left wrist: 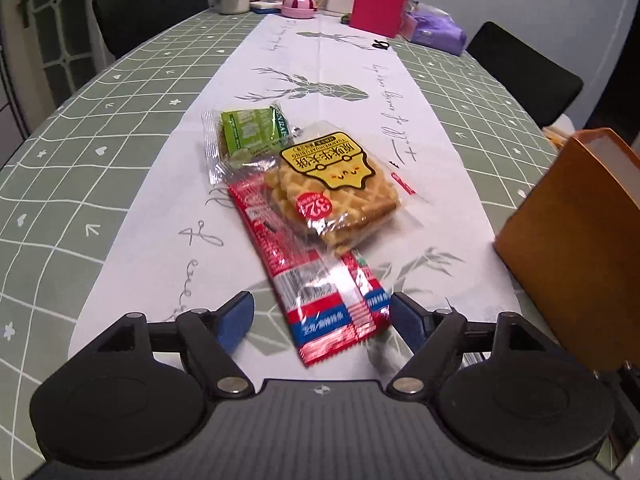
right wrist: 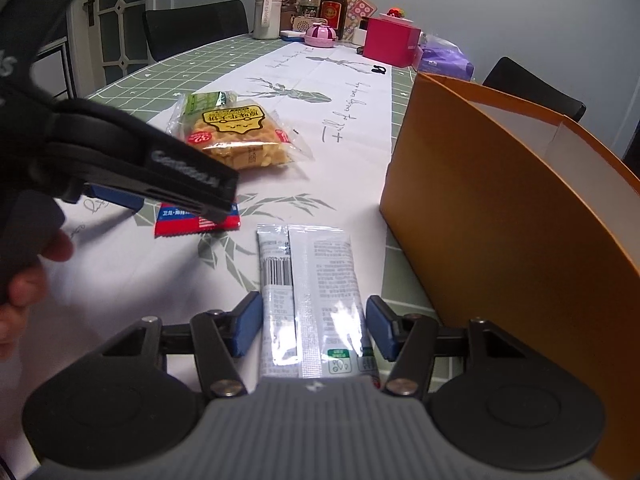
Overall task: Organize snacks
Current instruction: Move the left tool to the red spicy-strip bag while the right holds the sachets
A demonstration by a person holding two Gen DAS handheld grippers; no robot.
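This looks like a home dining room. A long table (left wrist: 100, 128) has a green grid cloth with a white runner (left wrist: 320, 64), and black chairs (left wrist: 152, 12) stand around it. At the far end stand a bottle (right wrist: 333, 8), a flask (right wrist: 267, 8) and a pink box (right wrist: 390, 46).

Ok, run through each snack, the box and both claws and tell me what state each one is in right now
Left claw: open, straddling the red packet's near end.
Right claw: open, straddling the white packet.
Red packet: sealed, flat, its far end under the waffle bag.
Waffle bag: sealed, lying on top of the pile.
Green packet: sealed, partly under the waffle bag.
White packet: sealed, lying back side up.
Orange box: open-topped, upright.
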